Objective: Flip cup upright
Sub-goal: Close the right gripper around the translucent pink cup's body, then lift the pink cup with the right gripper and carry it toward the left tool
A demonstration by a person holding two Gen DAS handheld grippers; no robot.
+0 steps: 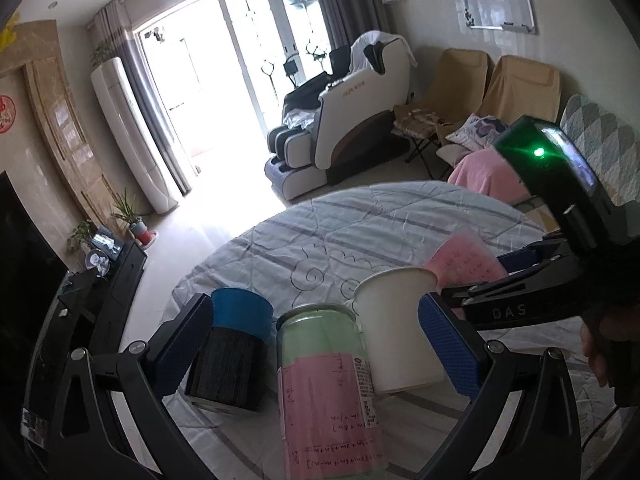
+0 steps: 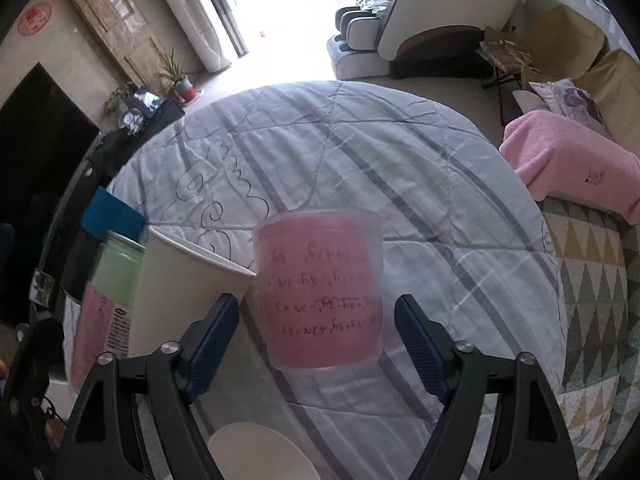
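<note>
A translucent pink cup (image 2: pixel 320 288) with handwriting stands mouth-up on the quilted table (image 2: pixel 360 152), its writing upside down; it looks slightly blurred. My right gripper (image 2: pixel 316 340) is open with a blue pad on each side of it, not touching. In the left wrist view the pink cup (image 1: pixel 464 260) shows behind a white paper cup (image 1: pixel 396 328), with the right gripper's fingers (image 1: pixel 512 276) around it. My left gripper (image 1: pixel 316 352) is open and empty; a tall green-and-pink glass jar (image 1: pixel 328 384) stands between its pads.
A blue-and-black cup (image 1: pixel 236 340) stands by my left pad. The white paper cup (image 2: pixel 180 292) and jar (image 2: pixel 108 292) stand left of the pink cup. A white round rim (image 2: pixel 260 452) sits at the bottom. A pink towel (image 2: pixel 568 164) lies right.
</note>
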